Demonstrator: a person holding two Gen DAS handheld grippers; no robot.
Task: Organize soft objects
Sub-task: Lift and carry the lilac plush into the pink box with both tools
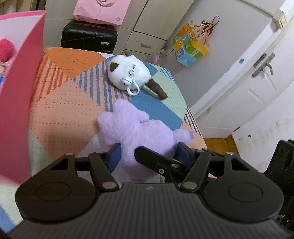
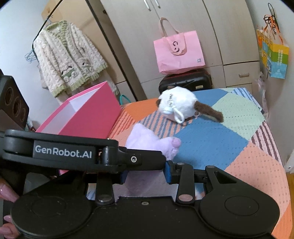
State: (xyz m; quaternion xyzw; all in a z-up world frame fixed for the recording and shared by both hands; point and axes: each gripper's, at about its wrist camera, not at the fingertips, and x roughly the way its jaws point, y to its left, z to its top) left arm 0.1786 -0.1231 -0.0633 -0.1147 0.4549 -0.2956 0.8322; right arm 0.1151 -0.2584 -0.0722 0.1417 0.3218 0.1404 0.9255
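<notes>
A purple plush toy (image 1: 139, 128) lies on the patchwork bedspread (image 1: 64, 101), and both grippers hold its near end. My left gripper (image 1: 148, 155) is shut on the plush, blue pads (image 1: 114, 156) pressing its sides. In the right wrist view my right gripper (image 2: 145, 174) is shut on the same purple plush (image 2: 145, 139); the left gripper's black body (image 2: 73, 152) crosses in front and hides part of it. A white plush with brown ears and a clip (image 1: 126, 73) rests farther back. An open pink box (image 1: 22, 92) stands at the left, close to the left gripper.
Something fluffy and red (image 1: 6, 49) sits inside the pink box. A black suitcase (image 1: 88, 36) with a pink tote bag (image 1: 102, 11) on it stands behind the bed. To the right, the bed's edge drops to the floor by a white door (image 1: 257, 82). A cardigan (image 2: 68, 60) hangs at the left.
</notes>
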